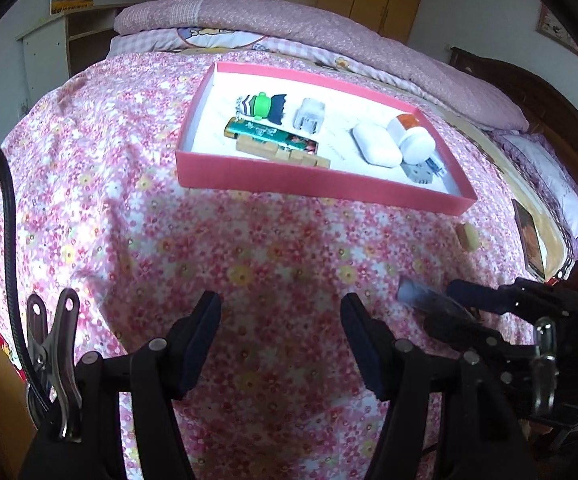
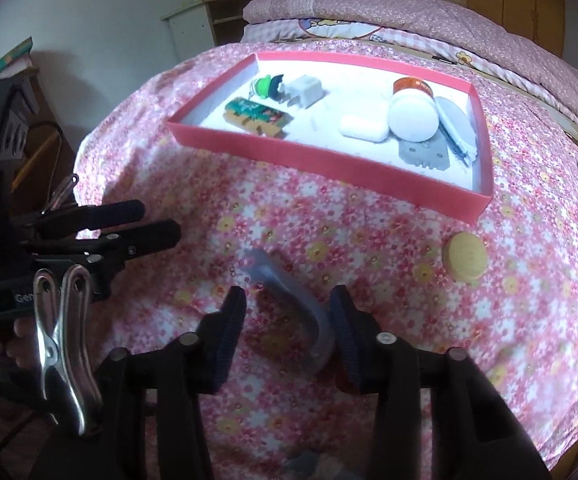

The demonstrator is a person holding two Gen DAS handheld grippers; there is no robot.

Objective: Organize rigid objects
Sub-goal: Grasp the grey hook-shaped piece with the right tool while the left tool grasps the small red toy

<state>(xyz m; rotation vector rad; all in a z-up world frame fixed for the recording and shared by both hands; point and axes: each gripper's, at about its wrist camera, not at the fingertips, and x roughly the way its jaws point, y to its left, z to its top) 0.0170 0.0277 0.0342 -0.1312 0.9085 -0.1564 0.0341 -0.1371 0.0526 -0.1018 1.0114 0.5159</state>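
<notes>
The left claw (image 1: 281,336) hangs open over the bedspread (image 1: 129,200), holding nothing; ahead lies the pink tray (image 2: 321,166) with charger (image 2: 303,90) and white jar (image 2: 411,118); the right claw (image 2: 287,334) stands open around a blurred clear piece (image 2: 289,300); a wooden disc (image 2: 465,256) lies beside.

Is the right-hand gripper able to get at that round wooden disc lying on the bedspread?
Probably yes. The wooden disc lies in the open outside the pink tray, but the right gripper is open around a translucent item first.
</notes>
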